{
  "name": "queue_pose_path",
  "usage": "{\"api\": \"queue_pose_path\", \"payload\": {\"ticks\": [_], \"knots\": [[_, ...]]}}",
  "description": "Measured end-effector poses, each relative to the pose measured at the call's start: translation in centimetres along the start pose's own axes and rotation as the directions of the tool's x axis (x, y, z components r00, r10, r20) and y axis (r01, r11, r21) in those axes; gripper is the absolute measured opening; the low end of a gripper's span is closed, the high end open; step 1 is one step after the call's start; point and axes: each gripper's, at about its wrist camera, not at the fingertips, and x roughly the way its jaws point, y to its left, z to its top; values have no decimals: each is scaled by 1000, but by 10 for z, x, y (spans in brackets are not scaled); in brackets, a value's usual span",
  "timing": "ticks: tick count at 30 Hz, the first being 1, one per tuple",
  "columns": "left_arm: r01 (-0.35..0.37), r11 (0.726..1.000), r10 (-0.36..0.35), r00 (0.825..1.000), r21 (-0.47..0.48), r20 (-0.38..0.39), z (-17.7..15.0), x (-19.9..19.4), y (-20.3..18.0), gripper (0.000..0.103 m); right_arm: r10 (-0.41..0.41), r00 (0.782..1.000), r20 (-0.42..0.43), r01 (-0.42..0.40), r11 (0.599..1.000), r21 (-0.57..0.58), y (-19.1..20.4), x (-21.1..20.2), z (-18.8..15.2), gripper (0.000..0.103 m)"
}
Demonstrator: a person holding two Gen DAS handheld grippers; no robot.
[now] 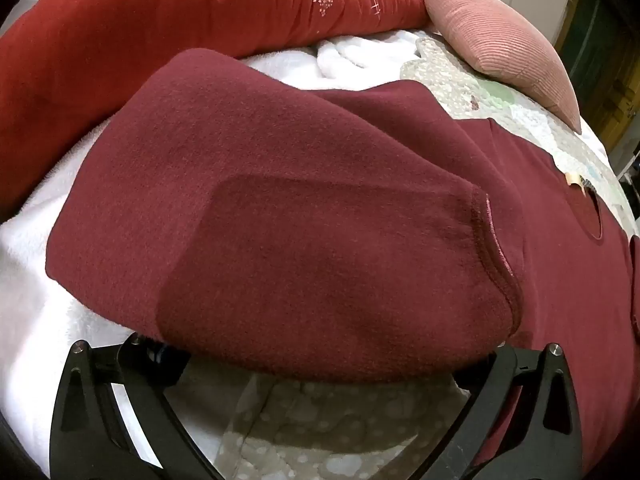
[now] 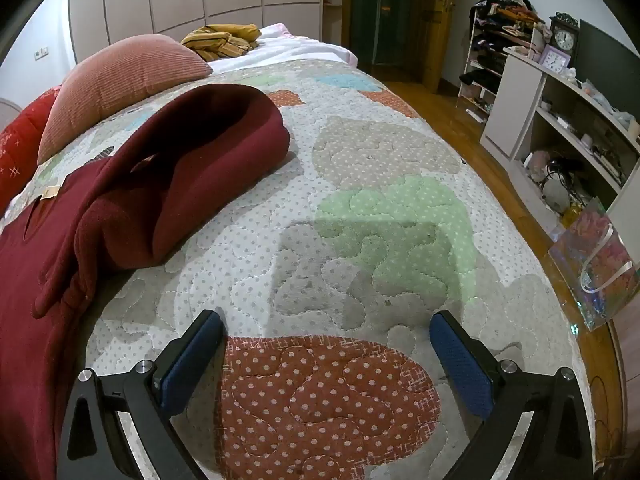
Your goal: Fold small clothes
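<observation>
A dark red fleece top (image 1: 304, 216) lies on the bed, with one sleeve folded across its body; the sleeve cuff (image 1: 492, 240) points right. My left gripper (image 1: 324, 356) has its arms spread wide, and the sleeve fabric lies over its tips and hides them. In the right wrist view the same top (image 2: 132, 196) lies at the left, its other sleeve bunched in a loop. My right gripper (image 2: 326, 354) is open and empty, low over the quilt, to the right of the top.
The bed has a patchwork quilt (image 2: 360, 240) and a white blanket (image 1: 28, 280). A red pillow (image 1: 160, 20) and a pink corduroy pillow (image 2: 120, 76) lie at the head. A yellow striped garment (image 2: 224, 40) lies far back. Shelves (image 2: 560, 120) and a gift bag (image 2: 596, 264) stand beyond the bed's right edge.
</observation>
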Motion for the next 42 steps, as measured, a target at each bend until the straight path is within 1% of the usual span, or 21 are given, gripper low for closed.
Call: {"api": "queue_pose_path", "payload": {"ticks": [17, 22, 25, 28, 30, 33, 34, 35, 38, 40, 42], "knots": [[1, 1000, -1, 1000, -2, 1, -1, 0, -1, 102, 0, 1000, 1, 0, 1000, 0, 0, 0, 0, 103], [7, 1000, -6, 1000, 10, -26, 1, -2, -1, 102, 0, 1000, 1, 0, 1000, 0, 0, 0, 0, 103], [-7, 1000, 7, 999, 22, -36, 2, -2, -4, 102, -1, 1000, 1, 1, 1000, -1, 0, 0, 0, 103], [-6, 999, 8, 999, 37, -40, 0, -12, -7, 102, -2, 1000, 0, 2, 1000, -2, 0, 0, 0, 103], [-8, 998, 10, 1000, 58, -25, -3, -23, -12, 102, -4, 1000, -4, 4, 1000, -4, 1, 0, 0, 103], [-31, 994, 27, 999, 109, 36, -11, -43, -24, 102, -24, 1000, -14, 24, 1000, -6, 2, -5, -1, 103], [-40, 991, 34, 998, 127, 52, -13, -49, -28, 102, -18, 1000, -21, 18, 1000, 11, 4, -8, -1, 103], [-46, 989, 37, 997, 143, 68, -15, -55, -32, 102, -5, 1000, -23, 6, 999, 36, 5, -13, -4, 103], [-36, 986, 18, 994, 166, 112, -19, -72, -43, 102, 73, 997, -3, -72, 991, 115, 8, -41, -13, 103], [-18, 985, -5, 991, 171, 134, -21, -83, -48, 102, 84, 996, -1, -83, 988, 127, 15, -58, -18, 103], [-17, 983, -11, 988, 181, 153, -25, -92, -54, 102, 128, 991, 28, -130, 984, 121, 26, -80, -21, 103]]}}
